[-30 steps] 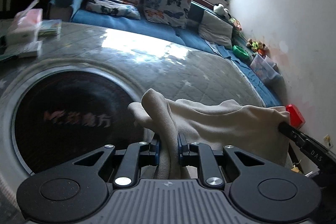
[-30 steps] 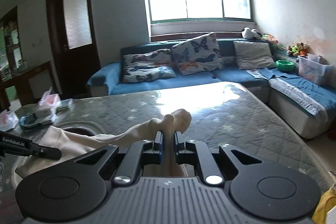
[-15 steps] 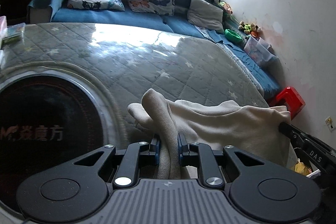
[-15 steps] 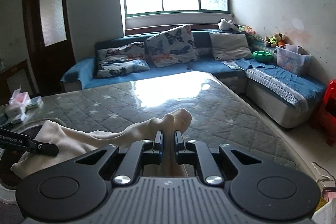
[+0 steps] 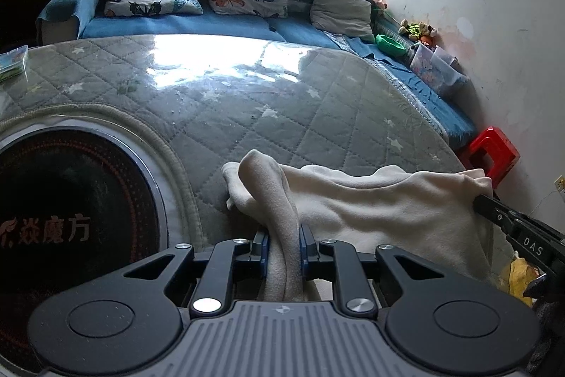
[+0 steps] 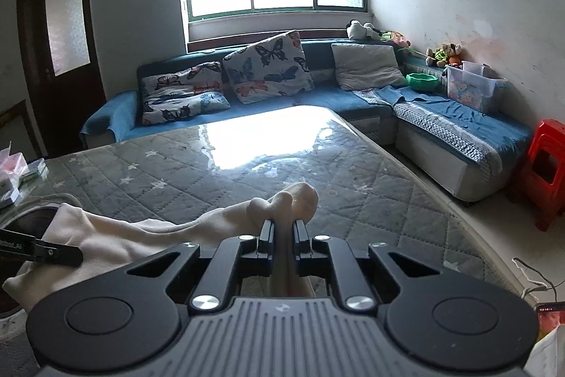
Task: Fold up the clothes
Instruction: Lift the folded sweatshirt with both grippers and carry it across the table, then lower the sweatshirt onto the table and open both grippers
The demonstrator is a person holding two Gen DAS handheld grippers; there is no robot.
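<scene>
i have the left gripper (image 5: 283,241) clenched on a bunched fold of the cream garment (image 5: 381,200) — the cloth rises between the blue pads and flops over just ahead of them. to its right the garment runs as a slack span to the right gripper (image 5: 482,202), whose tip pinches the far corner. from the right wrist view, the right gripper (image 6: 282,230) is clamped on a thin fold of the same garment (image 6: 169,228), with a knot of cloth poking up just beyond the pads; the left gripper (image 6: 67,253) grips the other end at far left. the garment hangs between both claws just over the quilted table (image 5: 275,101). left of the left gripper sits a dark round cooktop (image 5: 70,200) — ahead of both, a blue sofa (image 6: 353,94).
</scene>
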